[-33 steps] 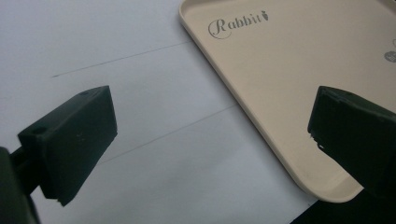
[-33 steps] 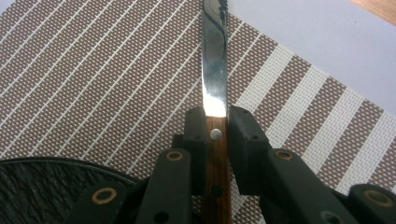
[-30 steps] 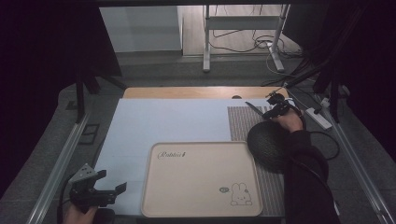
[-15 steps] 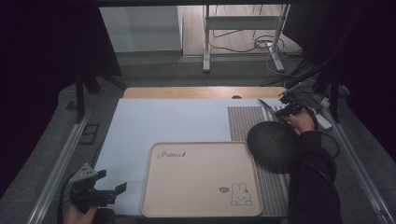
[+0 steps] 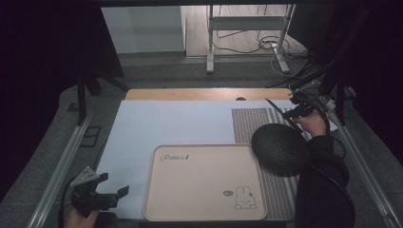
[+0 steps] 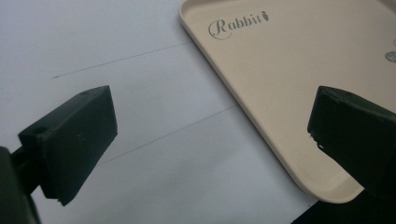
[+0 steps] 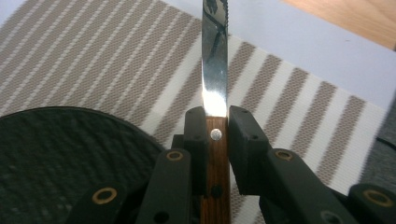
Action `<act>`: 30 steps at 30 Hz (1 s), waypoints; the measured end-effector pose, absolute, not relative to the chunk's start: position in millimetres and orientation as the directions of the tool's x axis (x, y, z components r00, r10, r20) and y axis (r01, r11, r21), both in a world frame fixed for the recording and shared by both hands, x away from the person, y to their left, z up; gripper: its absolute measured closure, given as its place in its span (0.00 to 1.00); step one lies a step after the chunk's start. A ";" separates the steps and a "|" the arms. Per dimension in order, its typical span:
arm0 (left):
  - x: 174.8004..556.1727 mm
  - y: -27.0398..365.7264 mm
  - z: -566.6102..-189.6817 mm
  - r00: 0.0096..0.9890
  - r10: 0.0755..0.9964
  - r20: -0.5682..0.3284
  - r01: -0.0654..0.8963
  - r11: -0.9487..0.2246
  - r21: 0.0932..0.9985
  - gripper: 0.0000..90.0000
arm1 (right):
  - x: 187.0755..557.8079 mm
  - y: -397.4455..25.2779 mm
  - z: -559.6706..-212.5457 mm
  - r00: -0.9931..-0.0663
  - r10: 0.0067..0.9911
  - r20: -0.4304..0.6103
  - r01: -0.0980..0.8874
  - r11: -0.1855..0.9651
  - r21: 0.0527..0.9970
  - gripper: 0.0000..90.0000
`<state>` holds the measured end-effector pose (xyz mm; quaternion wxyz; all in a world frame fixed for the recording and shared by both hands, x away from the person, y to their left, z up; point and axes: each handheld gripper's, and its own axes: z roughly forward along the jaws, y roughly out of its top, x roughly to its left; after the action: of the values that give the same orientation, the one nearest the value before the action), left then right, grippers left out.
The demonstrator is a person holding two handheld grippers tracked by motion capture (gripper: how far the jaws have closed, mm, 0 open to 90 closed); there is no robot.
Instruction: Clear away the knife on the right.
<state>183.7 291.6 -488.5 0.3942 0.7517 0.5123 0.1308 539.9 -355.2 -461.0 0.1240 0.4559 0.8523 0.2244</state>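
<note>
Gripping a wood-handled knife (image 7: 215, 107), the right gripper (image 7: 217, 128) has its two black jaws pressed against either side of the handle, just behind the first rivet; the serrated steel blade runs straight out from between them. From the high view the right gripper (image 5: 298, 110) sits at the far right of the table, over the striped placemat (image 5: 252, 124), with the knife (image 5: 280, 113) slanting toward the far left. A dark round plate (image 5: 280, 149) lies on the same placemat, just near of the gripper and touching the right edge of the beige tray (image 5: 204, 183). The right gripper view places this plate (image 7: 60, 154) at lower left, with the placemat (image 7: 116, 60) beneath the blade and a strip of pale blue table cover (image 7: 317, 51) beyond it.

At the near left corner of the table the left gripper (image 5: 102, 194) is held in a hand (image 5: 81, 218), its jaws spread wide and gripping nothing. The left gripper view shows the left gripper (image 6: 210, 135) over the pale cover (image 6: 116, 70), with the rounded near corner of the tray (image 6: 280, 93), lettered "Rabbit", lying between and beyond the two jaws. Tray and left gripper stand apart; knife and tray are well apart.
</note>
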 end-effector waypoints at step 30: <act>185.1 290.5 -488.1 0.446 0.870 -0.208 0.665 -0.167 0.728 0.02 | 481.4 -306.3 -461.7 -0.633 0.771 0.071 0.685 0.515 0.514 0.86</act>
<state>185.1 290.5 -488.1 0.3957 0.7528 0.5098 0.1298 481.4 -306.3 -461.7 0.0833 0.4202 0.8664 0.2565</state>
